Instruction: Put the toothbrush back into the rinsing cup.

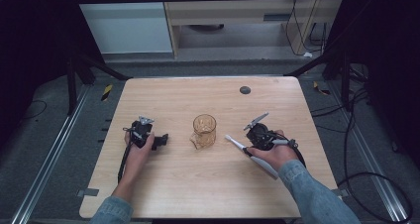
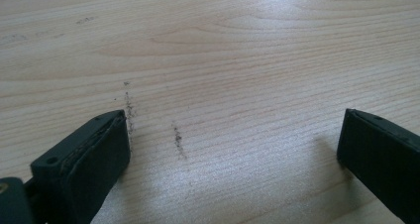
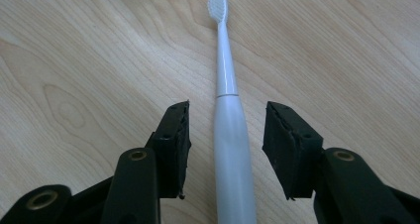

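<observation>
On the left of the pale wood-grain table [image 1: 163, 194], the left gripper [image 1: 159, 141] rests low over bare wood in the person's left hand [image 1: 137, 145], its black jaws spread wide with nothing between them — the left gripper view shows plain tabletop there, with a few short dark scuff marks [image 2: 177, 139] in the grain. It looks parked, well apart from the things in the middle, most likely leaving them to the other hand.

At the centre stands a single amber ribbed glass tumbler [image 1: 204, 131], upright and apparently empty. It sits between the two grippers, within reach of either, and touches neither.

Just right of it lies one white electric toothbrush with a slim neck and a thicker handle [image 3: 229, 135], flat on the wood, its bristled head toward the glass. The right gripper [image 3: 227, 149] straddles the handle: the jaws stand partly open on either side of it, with a gap on each side, so nothing is clamped yet (a closing squeeze would catch the thick handle, a sensible place to grip). The right hand [image 1: 274, 153], in a blue denim sleeve, holds it lined up along the brush.

By count — one glass, one toothbrush, two grippers, plus one small dark round disc [image 1: 244, 90] near the far edge.
</observation>
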Demonstrator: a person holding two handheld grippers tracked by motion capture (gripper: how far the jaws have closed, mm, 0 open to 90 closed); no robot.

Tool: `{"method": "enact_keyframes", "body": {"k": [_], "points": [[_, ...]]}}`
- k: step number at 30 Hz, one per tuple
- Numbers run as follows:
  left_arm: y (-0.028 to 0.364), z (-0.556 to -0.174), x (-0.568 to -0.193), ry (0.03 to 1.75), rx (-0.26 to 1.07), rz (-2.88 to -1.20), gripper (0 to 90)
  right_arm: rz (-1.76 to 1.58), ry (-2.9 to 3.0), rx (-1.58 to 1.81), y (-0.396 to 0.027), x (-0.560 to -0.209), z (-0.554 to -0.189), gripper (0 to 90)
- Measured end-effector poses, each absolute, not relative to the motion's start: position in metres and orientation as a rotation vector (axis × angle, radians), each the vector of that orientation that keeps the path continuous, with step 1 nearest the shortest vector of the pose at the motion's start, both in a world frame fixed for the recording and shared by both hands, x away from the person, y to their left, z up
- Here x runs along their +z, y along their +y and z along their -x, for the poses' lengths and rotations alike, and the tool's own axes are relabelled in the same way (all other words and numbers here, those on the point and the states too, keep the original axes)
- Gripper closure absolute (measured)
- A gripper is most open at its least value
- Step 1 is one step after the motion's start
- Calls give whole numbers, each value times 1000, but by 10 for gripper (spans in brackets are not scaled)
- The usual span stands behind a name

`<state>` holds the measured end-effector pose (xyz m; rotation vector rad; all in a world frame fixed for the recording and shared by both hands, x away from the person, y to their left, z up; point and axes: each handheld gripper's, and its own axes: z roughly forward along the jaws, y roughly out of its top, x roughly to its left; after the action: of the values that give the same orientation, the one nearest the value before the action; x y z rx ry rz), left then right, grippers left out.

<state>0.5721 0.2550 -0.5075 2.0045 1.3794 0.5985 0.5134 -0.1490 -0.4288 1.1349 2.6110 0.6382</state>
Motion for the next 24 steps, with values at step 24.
{"method": "enact_keyframes", "body": {"k": [24], "points": [[255, -572, -507, 1381, 598, -2006, 0, -1176, 2669, 515, -142, -457, -525, 561]]}}
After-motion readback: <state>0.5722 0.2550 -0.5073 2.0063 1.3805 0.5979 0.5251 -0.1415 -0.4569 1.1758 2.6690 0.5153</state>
